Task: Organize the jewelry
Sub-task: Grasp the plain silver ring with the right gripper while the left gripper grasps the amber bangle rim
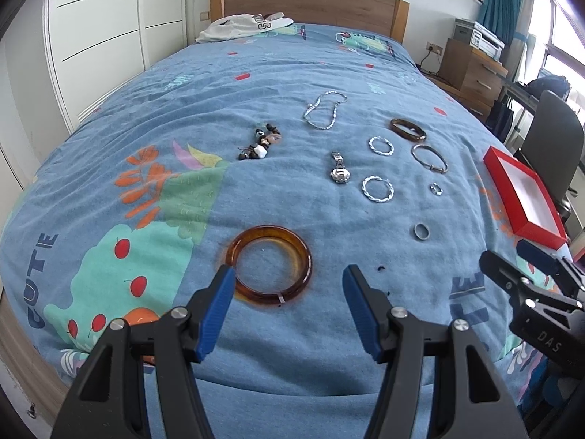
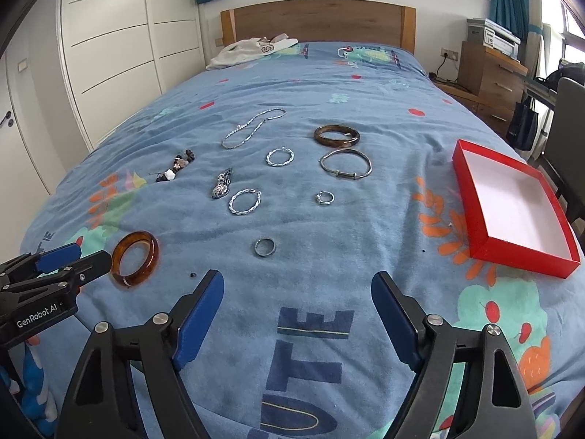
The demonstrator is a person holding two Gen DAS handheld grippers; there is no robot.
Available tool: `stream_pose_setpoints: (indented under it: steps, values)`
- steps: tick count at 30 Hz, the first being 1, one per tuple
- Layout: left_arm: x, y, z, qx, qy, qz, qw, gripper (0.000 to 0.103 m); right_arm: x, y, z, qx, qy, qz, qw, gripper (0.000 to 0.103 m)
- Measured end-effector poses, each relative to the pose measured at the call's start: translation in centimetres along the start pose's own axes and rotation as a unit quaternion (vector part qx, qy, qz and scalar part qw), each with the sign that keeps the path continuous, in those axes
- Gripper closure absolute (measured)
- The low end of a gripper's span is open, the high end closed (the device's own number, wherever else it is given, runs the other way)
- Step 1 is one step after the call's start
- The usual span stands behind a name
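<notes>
1. Left tongs [image 1: 289, 285] spread wide, empty, over translucent amber plastic bangle [image 1: 270, 270] near bed's [image 1: 182, 109] front edge
2. Right tongs [image 2: 298, 292] spread wide, empty
3. Empty red cardboard box [image 2: 512, 212] at bed's right edge

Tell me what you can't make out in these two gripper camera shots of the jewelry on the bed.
- Amber bangle: left wrist view, its near-left rim sits behind the left gripper fingertip; touching or not is unclear.
- Tiny dark speck: too small to identify in either view.
- Watch: right wrist view, too small to read its face.
- Red box: left wrist view, its near corner is hidden by the right gripper.
</notes>
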State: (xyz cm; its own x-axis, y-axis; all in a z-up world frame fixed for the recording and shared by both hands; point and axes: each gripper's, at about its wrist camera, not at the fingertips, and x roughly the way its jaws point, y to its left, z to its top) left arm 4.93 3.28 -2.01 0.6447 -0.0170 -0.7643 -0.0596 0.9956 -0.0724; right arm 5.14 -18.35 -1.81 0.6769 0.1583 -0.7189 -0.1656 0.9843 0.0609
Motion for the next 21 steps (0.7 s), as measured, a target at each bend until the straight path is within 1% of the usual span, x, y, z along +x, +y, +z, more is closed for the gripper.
stream_pose_setpoints:
  steps: [1,3,7,9,10,12,14,16,18,21]
  values:
    - [0.2,0.2,0.0,-0.004,0.002,-0.006,1.0,0.044,0.4,0.2,0.1,-0.002,0.003,0.006,1.0,0.026]
    - [0.7,0.3,0.0,-0.005,0.005,-0.015,0.9999,0.044,1.4,0.5,0.4,-0.001,0.01,0.021,1.0,0.034]
    - [2.2,-0.1,0.3,-0.002,0.016,-0.024,0.9996,0.044,3.3,1.0,0.8,-0.001,0.022,0.046,0.999,0.043]
    - [2.9,-0.4,0.5,0.003,0.02,-0.026,0.9994,0.045,4.4,1.0,1.1,0.001,0.029,0.058,0.998,0.05]
    - [3.4,-0.6,0.6,0.005,0.023,-0.027,0.9994,0.045,4.9,0.9,1.2,0.003,0.032,0.063,0.997,0.052]
    - [4.2,-0.8,0.7,0.007,0.029,-0.026,0.9992,0.045,5.9,0.7,1.5,0.01,0.039,0.072,0.997,0.059]
    - [5.0,-0.9,0.8,0.006,0.036,-0.026,0.999,0.048,7.1,0.5,1.8,0.013,0.046,0.079,0.996,0.062]
    - [5.9,-0.9,0.8,0.006,0.045,-0.027,0.9986,0.056,8.1,0.4,2.0,0.014,0.052,0.085,0.995,0.066]
    - [6.8,-0.9,0.8,0.006,0.055,-0.025,0.9981,0.06,9.0,0.3,2.1,0.015,0.059,0.093,0.994,0.07]
    - [7.9,-0.9,0.6,0.002,0.069,-0.025,0.9973,0.062,10.2,0.3,2.0,0.01,0.069,0.095,0.993,0.07]
